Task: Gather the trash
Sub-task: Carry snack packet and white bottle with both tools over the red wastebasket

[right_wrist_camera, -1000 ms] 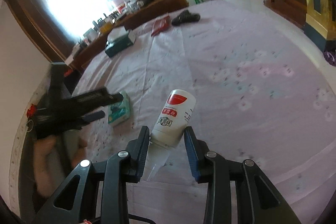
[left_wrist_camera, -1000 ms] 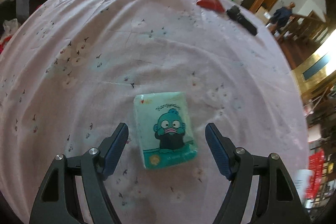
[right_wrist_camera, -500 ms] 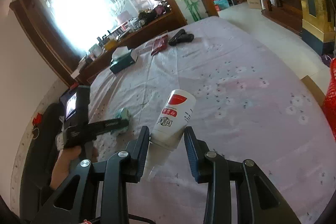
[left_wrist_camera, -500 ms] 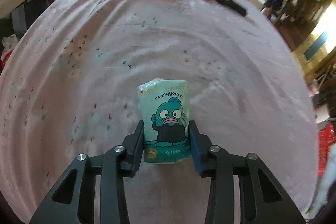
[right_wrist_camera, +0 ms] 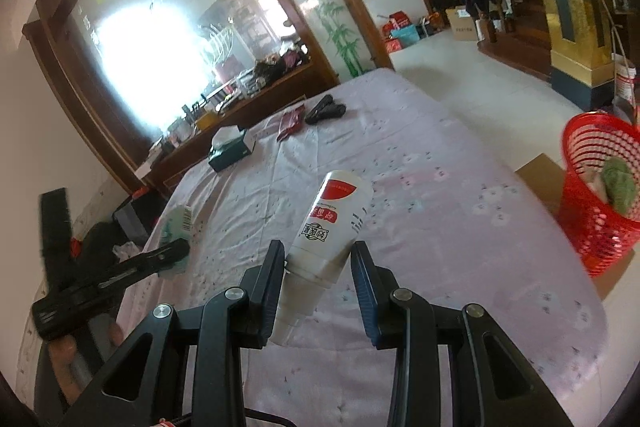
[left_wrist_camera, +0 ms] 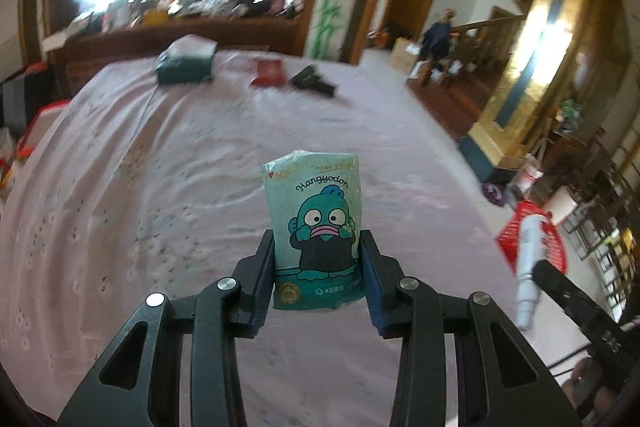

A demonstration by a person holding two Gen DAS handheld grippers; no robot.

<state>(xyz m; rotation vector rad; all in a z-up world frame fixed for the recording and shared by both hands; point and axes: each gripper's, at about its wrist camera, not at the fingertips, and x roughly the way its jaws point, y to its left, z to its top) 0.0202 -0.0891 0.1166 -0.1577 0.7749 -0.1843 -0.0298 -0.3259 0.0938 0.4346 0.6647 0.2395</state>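
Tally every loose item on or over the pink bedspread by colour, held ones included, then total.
Green: 2, tissue pack, tissue box
White: 1, bottle
Red: 1, packet
Black: 1, object
Total: 5

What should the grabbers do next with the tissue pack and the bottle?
Probably carry both toward the red basket beside the table. The left gripper already holds the tissue pack, the right gripper the white bottle.
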